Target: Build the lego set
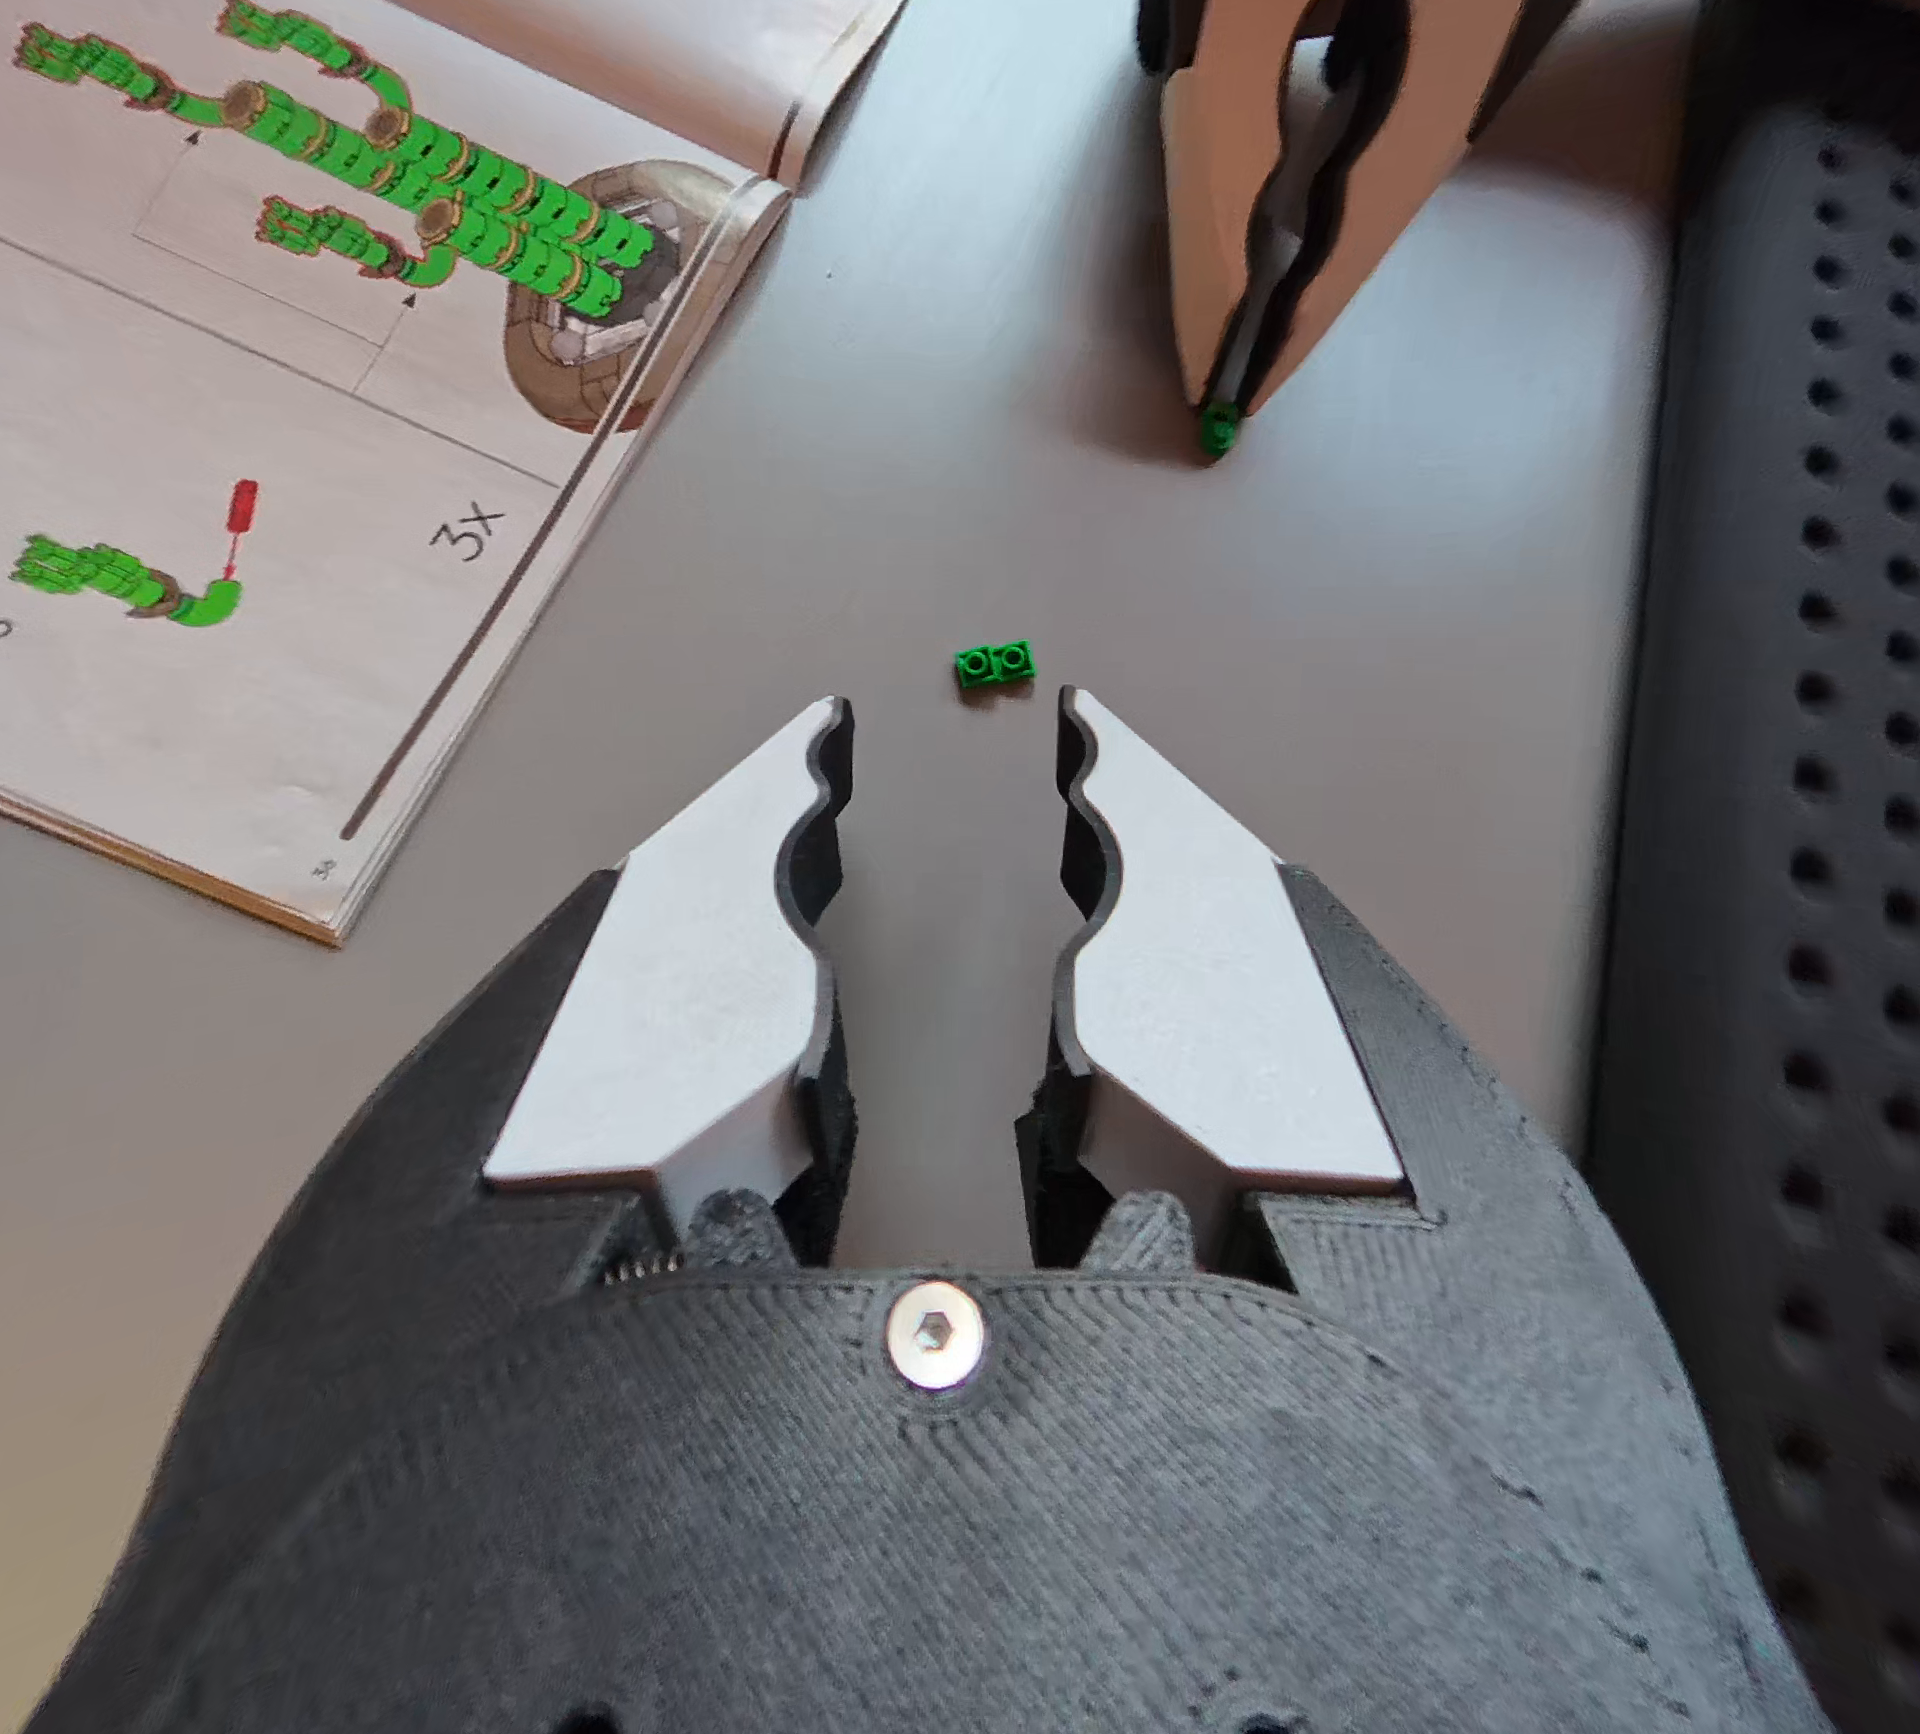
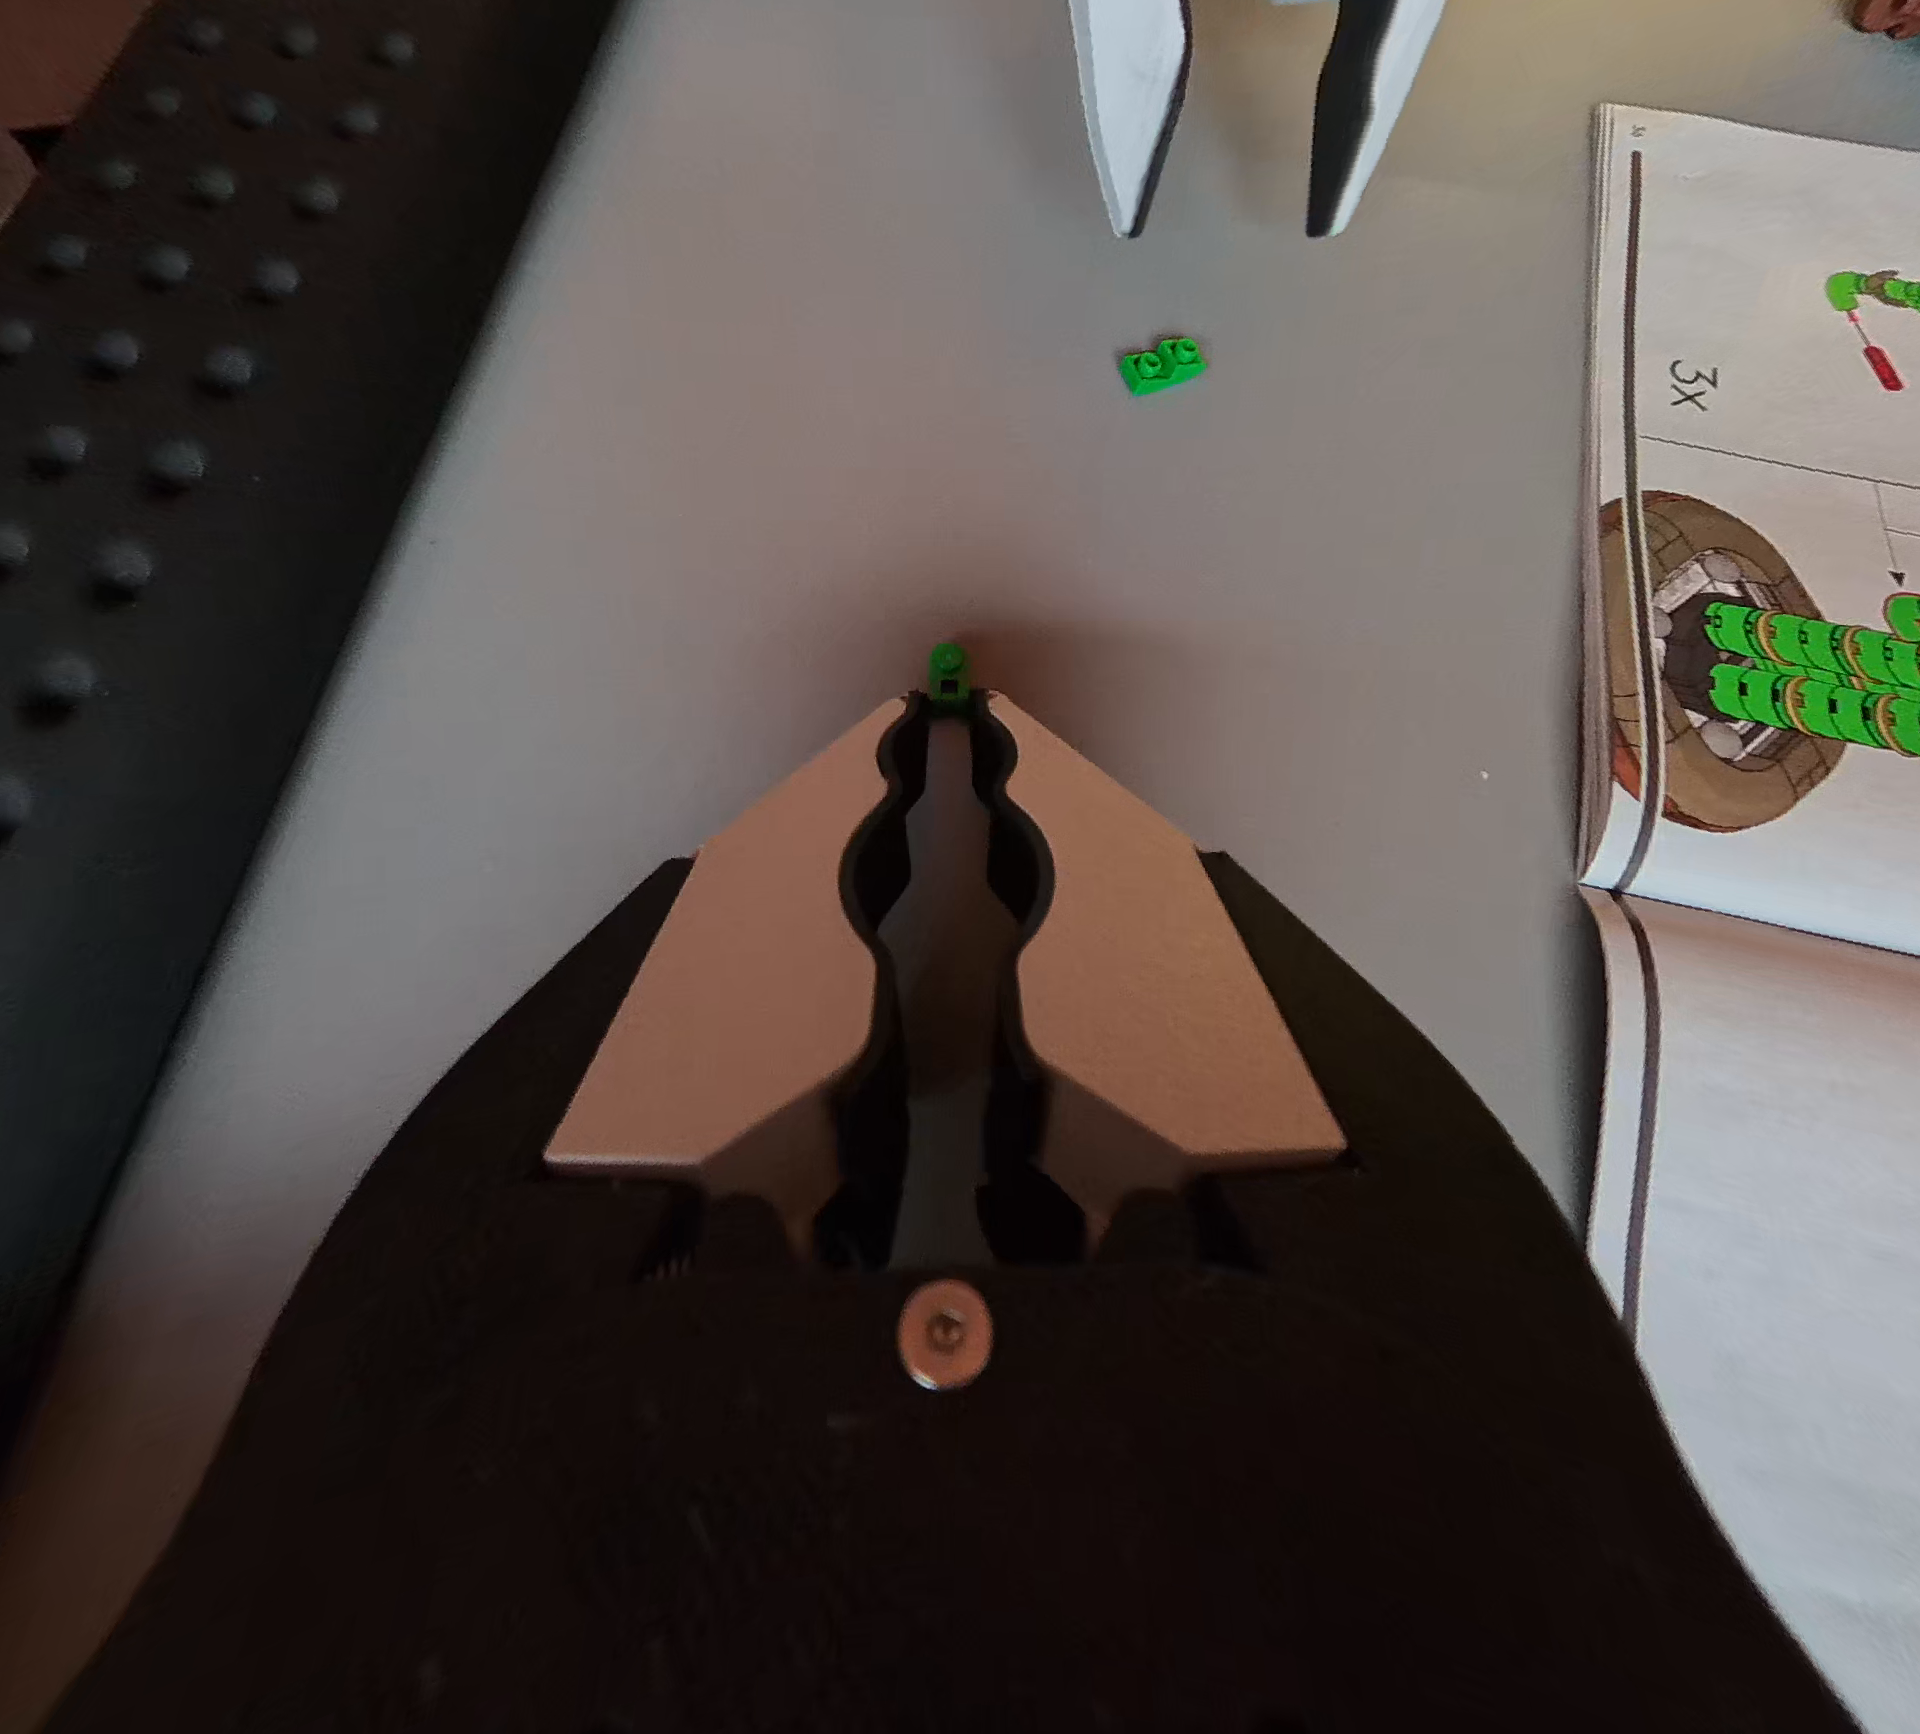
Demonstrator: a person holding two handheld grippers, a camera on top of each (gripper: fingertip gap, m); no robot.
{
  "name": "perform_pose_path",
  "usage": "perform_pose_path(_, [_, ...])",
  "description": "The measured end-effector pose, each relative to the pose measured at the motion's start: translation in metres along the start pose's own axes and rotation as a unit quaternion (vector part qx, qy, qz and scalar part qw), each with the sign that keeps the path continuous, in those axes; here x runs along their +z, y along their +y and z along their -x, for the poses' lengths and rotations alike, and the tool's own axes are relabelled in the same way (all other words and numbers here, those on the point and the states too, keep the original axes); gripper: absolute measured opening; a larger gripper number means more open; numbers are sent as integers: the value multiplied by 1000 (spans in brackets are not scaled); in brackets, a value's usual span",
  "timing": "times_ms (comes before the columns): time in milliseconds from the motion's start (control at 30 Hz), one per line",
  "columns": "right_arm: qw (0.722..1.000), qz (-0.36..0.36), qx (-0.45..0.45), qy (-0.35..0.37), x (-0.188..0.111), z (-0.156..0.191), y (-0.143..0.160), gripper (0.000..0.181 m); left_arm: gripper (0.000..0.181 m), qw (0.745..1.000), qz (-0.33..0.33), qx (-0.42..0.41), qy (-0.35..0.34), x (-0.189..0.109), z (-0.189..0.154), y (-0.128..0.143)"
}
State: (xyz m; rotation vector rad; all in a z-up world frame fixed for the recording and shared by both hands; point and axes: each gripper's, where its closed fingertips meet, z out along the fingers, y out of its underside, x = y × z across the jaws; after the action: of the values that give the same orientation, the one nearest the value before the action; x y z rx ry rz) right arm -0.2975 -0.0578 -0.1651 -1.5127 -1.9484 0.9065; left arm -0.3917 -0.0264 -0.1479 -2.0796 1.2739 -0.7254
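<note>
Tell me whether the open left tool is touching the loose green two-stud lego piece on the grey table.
Apart. The left wrist view shows grey table between the left tool and the green two-stud lego piece.

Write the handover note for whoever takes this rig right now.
Left claw: open, empty, just short of the loose green two-stud piece on the grey table.
Right claw: shut on a small green piece, tips near the table.
Instruction booklet lies open beside them.
Done: one piece picked.
Left: probably grip the two-stud piece and join the two.
</note>
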Motion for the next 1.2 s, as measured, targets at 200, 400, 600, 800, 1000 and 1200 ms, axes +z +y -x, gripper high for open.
perform_pose_path(200, [1000, -1, -7, 7, 0, 0, 0, 7, 41, 998, 44, 21, -42, 16, 3, 5])
perform_pose_path(400, [1000, -2, -6, 9, 0, 1, 0, 7, 34, 995, 43, 85, -40, 22, -4, 5])
perform_pose_path(600, [1000, -2, -7, 11, 1, 3, -1, 13, 31, 995, 43, 86, -34, 22, -6, 6])
perform_pose_path(800, [1000, 0, -11, 19, 1, 4, -2, 13, 28, 995, 50, 87, -29, 20, -9, 8])
perform_pose_path(1000, [1000, 0, -12, 19, 1, 5, -2, 13, 25, 995, 54, 84, -18, 18, -12, 10])
perform_pose_path(1200, [1000, -2, -10, 18, 1, 4, -2, 13, 23, 994, 61, 93, -13, 17, -15, 12])
